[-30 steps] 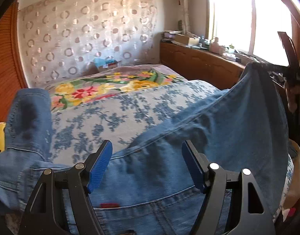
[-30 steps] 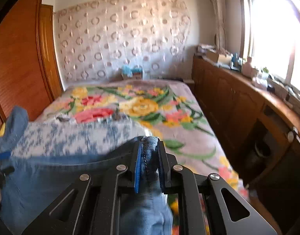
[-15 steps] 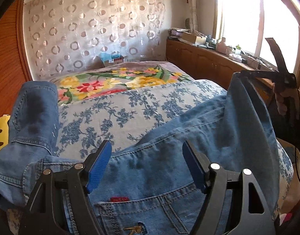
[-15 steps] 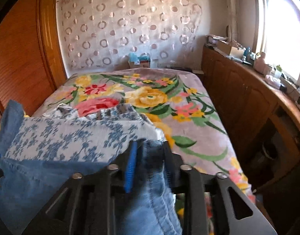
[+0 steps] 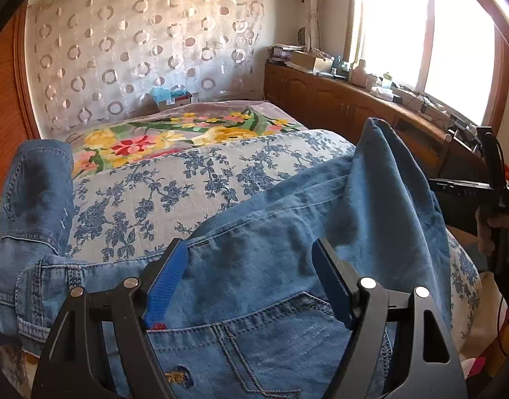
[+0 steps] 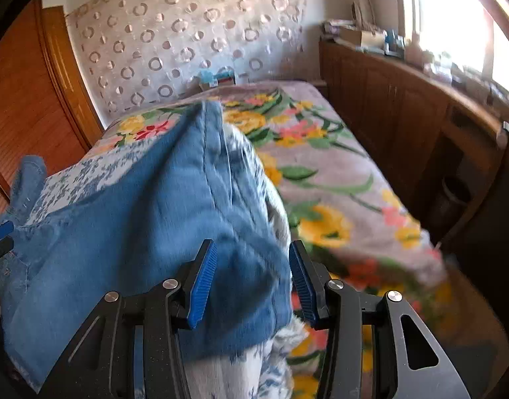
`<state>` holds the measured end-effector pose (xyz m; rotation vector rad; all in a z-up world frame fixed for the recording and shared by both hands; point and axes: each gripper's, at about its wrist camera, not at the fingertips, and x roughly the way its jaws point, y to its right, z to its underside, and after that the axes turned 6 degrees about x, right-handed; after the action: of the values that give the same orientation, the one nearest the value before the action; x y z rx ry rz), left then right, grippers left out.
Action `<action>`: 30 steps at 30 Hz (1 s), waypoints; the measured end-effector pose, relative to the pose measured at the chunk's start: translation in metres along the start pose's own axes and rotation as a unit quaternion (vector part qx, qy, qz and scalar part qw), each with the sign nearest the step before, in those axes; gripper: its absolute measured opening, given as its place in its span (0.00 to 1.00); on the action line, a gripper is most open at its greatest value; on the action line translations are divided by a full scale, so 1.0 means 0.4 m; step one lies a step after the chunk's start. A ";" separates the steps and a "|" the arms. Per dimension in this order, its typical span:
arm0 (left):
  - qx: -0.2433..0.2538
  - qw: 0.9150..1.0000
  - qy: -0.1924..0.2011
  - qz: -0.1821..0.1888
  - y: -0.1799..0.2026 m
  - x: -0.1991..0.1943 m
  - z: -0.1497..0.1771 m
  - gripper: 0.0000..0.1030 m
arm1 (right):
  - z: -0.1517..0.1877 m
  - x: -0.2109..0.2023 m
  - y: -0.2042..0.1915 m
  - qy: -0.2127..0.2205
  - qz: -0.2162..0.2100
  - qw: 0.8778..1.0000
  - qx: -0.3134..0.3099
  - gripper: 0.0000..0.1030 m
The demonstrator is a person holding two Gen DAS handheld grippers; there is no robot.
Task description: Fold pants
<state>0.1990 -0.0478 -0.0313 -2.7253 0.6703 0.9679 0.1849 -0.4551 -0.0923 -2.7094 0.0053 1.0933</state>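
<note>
Pants (image 5: 261,266) lie across the bed (image 5: 161,183), the leg just released by the right gripper (image 6: 252,277), now open like the left gripper (image 5: 251,279) over the back pocket, so regripping comes next

The jeans (image 6: 148,216) are blurred in the right view and cut off below; the sill clutter (image 6: 430,56) is too blurred to tell
</note>
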 end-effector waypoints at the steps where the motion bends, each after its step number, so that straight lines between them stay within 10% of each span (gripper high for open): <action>1: 0.001 1.000 -0.001 -0.003 0.004 -0.004 0.001 0.76 | 0.000 -0.001 0.004 -0.003 -0.004 1.000 0.004 0.46; 7: 0.000 1.000 0.000 -0.017 0.011 -0.045 0.013 0.76 | -0.009 0.013 -0.007 -0.017 -0.009 1.000 0.019 0.46; 13: -0.006 0.999 0.002 -0.035 -0.001 -0.086 0.040 0.76 | -0.016 -0.022 -0.027 0.018 -0.016 1.000 0.011 0.03; 30: -0.047 0.994 0.035 -0.089 -0.100 -0.262 0.147 0.76 | -0.085 -0.253 -0.506 0.103 -0.182 0.962 -0.175 0.01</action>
<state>0.1130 0.0427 -0.0099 -2.8523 0.3922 0.8883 0.1522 -0.2723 0.0417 -2.9457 -0.6872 0.7585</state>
